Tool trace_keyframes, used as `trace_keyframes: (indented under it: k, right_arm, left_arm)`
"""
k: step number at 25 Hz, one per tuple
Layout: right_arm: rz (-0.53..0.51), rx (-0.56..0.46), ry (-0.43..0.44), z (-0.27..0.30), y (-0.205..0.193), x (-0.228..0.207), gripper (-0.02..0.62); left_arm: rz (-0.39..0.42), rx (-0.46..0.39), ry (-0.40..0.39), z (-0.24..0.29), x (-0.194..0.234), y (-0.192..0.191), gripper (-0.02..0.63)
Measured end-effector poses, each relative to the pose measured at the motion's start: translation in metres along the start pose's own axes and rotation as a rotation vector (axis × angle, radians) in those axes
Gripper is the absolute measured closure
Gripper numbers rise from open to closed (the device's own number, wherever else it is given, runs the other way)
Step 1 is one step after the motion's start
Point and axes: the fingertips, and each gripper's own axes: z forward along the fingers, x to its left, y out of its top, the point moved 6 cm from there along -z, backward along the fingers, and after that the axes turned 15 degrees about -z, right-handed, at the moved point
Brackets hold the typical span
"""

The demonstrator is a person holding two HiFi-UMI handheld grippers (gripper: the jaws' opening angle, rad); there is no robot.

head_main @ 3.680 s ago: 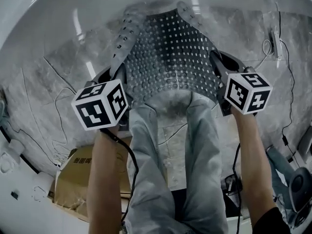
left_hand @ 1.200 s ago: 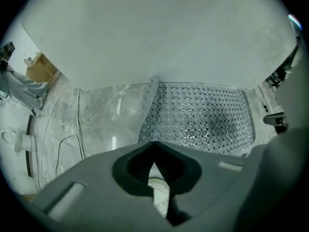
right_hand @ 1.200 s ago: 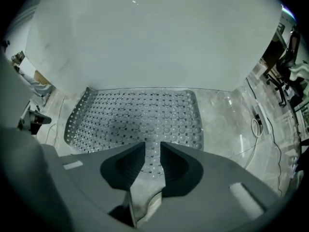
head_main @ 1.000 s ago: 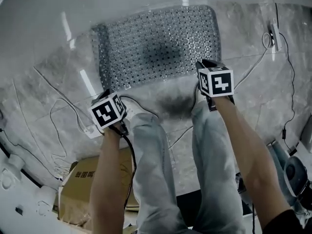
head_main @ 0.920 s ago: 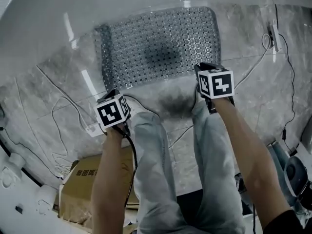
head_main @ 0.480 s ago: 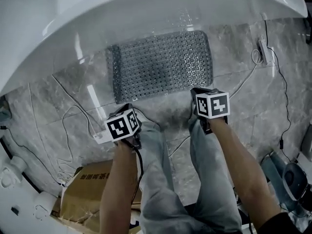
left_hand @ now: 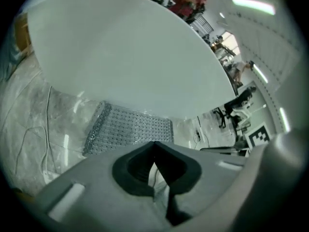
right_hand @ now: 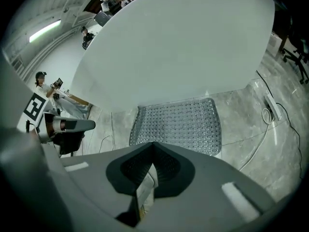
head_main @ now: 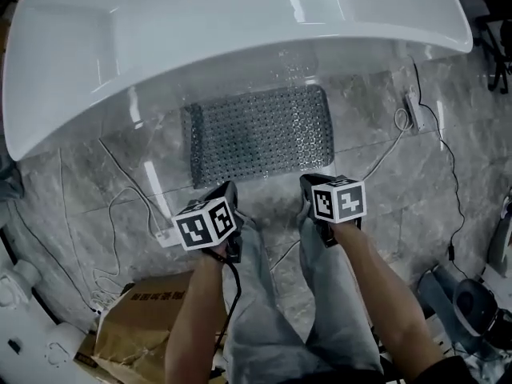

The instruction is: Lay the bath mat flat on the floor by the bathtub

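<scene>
**Item 1: bath mat (head_main: pixel 256 134).** It lies at your 12 o'clock, spread flat on the floor (head_main: pixel 464 158). 1 long edge runs just beside the bathtub (head_main: pixel 240 30), and the other long edge faces you. No corner looks curled or folded, though the left short edge reads slightly thicker. This is where the task wants it, parallel to the tub so that a foot stepping out lands on it. Judged from this, the laying looks done.

**Item 2: left gripper (left_hand: pixel 154 148).** Its jaws are pressed together with nothing between them. You hold it at about 7 o'clock of the mat, clear of the near edge. It touches nothing, which suits a mat that needs no further pull.

**Item 3: right gripper (right_hand: pixel 153 146).** Its jaws are also pressed together and it carries nothing. You hold it at about 5 o'clock of the mat, just short of the near edge. The 2 tools sit level with each other, 1 over each of your knees.

**Item 4: surroundings.** A power strip (head_main: pixel 413 110) and its cable lie on the floor at 2 o'clock, apart from the mat. A cardboard box (head_main: pixel 136 326) sits at 7 o'clock behind you. A thin cable (head_main: pixel 120 206) trails at 9 o'clock.

**Item 5: remaining check.** If you want one, look at the left short edge for a lifted lip.
</scene>
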Motion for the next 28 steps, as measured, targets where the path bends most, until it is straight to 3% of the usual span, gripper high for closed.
trace_keyframes:
  k: [3, 9, 16, 28]
  right_arm:
    - [-0.007, -0.013, 0.007, -0.015, 0.002, 0.013, 0.591]
    - [0.014, -0.089, 0.043, -0.056, 0.006, 0.045, 0.591]
    - [0.087, -0.244, 0.109, -0.108, 0.027, 0.073, 0.591]
    - [0.029, -0.486, 0.136, -0.207, 0.106, 0.115, 0.591]
  left_arm:
    - [0.124, 0.022, 0.024, -0.011, -0.019, -0.006, 0.6]
    - [0.255, 0.058, -0.003, -0.056, -0.061, -0.031, 0.601]
    - [0.2, -0.027, -0.002, -0.114, -0.089, -0.04, 0.601]
    - [0.186, -0.25, -0.054, -0.215, -0.143, 0.0, 0.601]
